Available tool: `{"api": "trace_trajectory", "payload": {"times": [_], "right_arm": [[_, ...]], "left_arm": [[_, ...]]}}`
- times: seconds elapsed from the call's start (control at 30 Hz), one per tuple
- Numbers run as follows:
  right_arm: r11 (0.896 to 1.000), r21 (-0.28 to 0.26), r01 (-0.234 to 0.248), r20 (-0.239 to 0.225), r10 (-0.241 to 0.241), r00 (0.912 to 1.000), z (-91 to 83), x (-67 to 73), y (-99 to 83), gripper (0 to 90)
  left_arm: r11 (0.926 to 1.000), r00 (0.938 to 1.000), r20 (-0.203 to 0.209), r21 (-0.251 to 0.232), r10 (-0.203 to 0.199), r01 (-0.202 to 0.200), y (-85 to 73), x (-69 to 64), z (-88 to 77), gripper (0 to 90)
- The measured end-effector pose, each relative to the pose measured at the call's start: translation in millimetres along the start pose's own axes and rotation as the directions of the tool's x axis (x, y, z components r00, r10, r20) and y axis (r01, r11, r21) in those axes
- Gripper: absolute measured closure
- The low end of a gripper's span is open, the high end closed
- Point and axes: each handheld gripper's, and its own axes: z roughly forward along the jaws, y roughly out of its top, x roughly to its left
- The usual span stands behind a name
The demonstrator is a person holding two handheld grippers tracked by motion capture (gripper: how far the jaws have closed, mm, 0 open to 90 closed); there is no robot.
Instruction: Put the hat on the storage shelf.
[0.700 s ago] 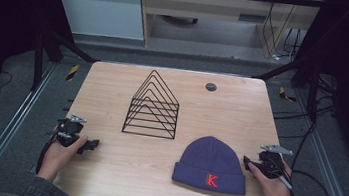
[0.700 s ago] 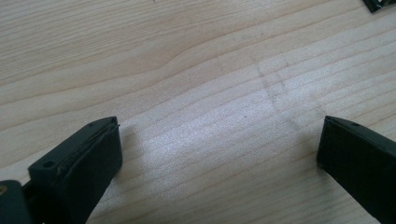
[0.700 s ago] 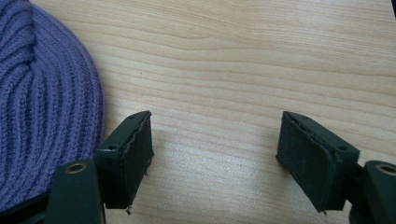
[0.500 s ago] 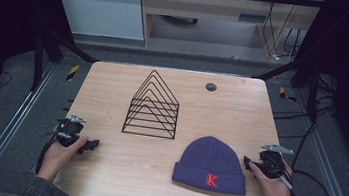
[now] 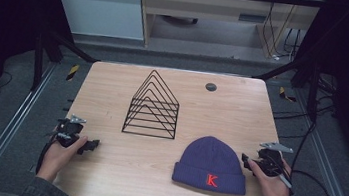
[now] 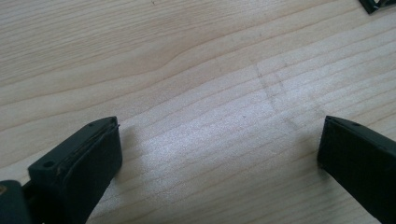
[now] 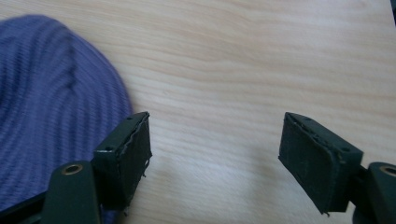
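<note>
With both jaws apart and empty, the right gripper (image 5: 250,162) should slide under the rim of the dark blue knitted beanie (image 5: 211,164), lying just beside it on the wooden desk (image 5: 162,177), before closing.

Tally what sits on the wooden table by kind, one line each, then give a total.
Knitted beanie, purple with a red K: 1
Black wire rack, peaked like a roof: 1
Small dark round disc near the far edge: 1
Total: 3
</note>
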Motion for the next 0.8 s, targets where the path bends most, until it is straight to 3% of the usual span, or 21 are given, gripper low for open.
{"api": "trace_trajectory", "payload": {"times": [0.07, 0.17, 0.23, 0.27, 0.37, 0.4, 0.63, 0.8], "right_arm": [[1.000, -0.003, 0.007, 0.000, -0.007, 1.0000, -1.2, 2.7, 3.1, 27.6], [0.997, -0.008, 0.082, -0.022, -0.082, 0.9964, -4.0, 16.0, 22.7, 29.8], [0.996, -0.007, 0.092, -0.037, -0.092, 0.9951, -4.6, 19.0, 27.9, 31.3], [0.991, 0.003, 0.133, -0.051, -0.133, 0.9898, -4.0, 25.1, 39.3, 33.6], [0.987, 0.015, 0.161, -0.065, -0.160, 0.9850, -2.0, 29.2, 47.7, 36.5], [0.980, 0.036, 0.198, -0.084, -0.194, 0.9773, 2.8, 33.3, 57.2, 38.3], [0.964, 0.072, 0.257, -0.144, -0.245, 0.9589, 20.6, 43.6, 73.3, 50.8], [0.967, 0.076, 0.245, -0.198, -0.226, 0.9538, 30.2, 51.6, 77.2, 55.7]], "left_arm": [[1.0000, 1.0000, 0.001, 0.001, -0.002, 0.002, -0.2, -0.3, -0.1, 0.0], [1.0000, 1.0000, 0.001, 0.002, -0.003, 0.003, -0.1, -0.4, -0.2, 0.0], [1.0000, 1.0000, 0.001, 0.006, -0.005, 0.005, 0.2, -0.5, -0.3, 0.0], [1.0000, 1.0000, 0.000, 0.007, -0.006, 0.006, 0.3, -0.7, -0.3, 0.0], [1.0000, 1.0000, -0.002, 0.004, -0.001, 0.001, -0.2, -0.6, -0.4, 0.0], [1.0000, 1.0000, -0.001, 0.005, 0.000, 0.000, -0.2, -0.6, -0.6, 0.0], [1.0000, 1.0000, 0.002, 0.009, -0.001, 0.001, 0.1, -1.1, -0.6, 0.0], [0.9999, 1.0000, 0.008, 0.010, 0.004, -0.004, 0.4, -1.2, -0.4, 0.0]]}}
